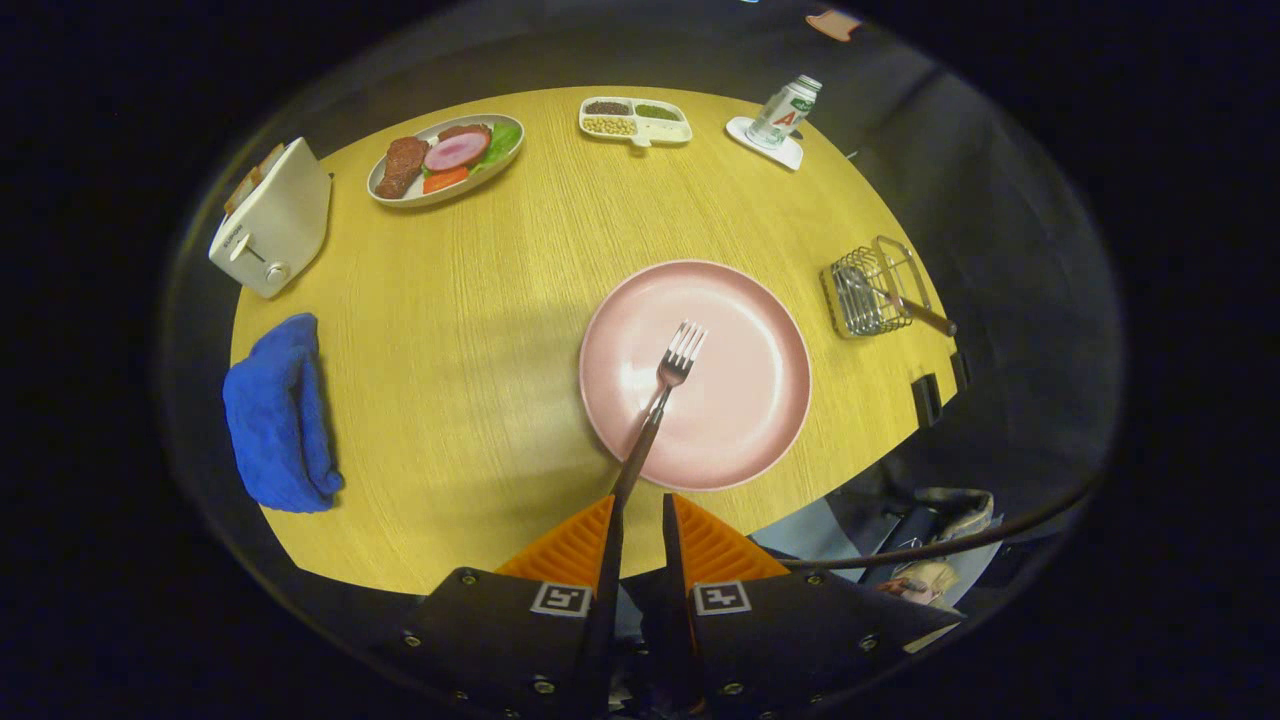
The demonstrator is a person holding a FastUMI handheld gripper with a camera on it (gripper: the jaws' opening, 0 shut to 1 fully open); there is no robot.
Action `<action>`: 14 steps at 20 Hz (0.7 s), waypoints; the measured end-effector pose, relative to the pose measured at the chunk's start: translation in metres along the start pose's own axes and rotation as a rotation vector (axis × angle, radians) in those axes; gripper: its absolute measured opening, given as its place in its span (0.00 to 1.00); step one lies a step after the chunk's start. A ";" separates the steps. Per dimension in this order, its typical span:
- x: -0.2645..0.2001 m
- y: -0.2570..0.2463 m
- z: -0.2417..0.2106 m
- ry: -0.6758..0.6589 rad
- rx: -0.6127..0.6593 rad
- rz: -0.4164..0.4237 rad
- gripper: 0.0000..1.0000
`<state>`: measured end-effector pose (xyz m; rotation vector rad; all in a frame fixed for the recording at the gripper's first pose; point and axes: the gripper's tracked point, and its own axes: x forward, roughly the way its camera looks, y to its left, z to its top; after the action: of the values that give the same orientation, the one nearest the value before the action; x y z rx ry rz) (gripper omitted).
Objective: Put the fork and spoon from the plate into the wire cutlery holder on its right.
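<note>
Fork (668, 385) handle between closed gripper (640, 505) fingers, tines over plate (760, 330)

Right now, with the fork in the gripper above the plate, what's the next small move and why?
Probably carry the fork toward the wire cutlery holder beyond the plate. The gripper looks shut on the fork's handle, its tines over the plate, and the holder already has one utensil leaning in it.

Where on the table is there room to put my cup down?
The gripper holds the fork over the pink plate. Bare wood lies between the plate, blue cloth and toaster, and between the plate and divided tray. It is tighter by the wire holder.
</note>
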<state>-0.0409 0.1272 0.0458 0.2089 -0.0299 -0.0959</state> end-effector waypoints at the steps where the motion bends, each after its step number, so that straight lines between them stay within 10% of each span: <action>1: 0.003 0.001 -0.002 0.009 0.013 -0.001 0.23; 14: 0.045 0.013 -0.016 0.111 0.129 0.023 0.23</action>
<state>0.0059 0.1384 0.0335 0.3420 0.0721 -0.0593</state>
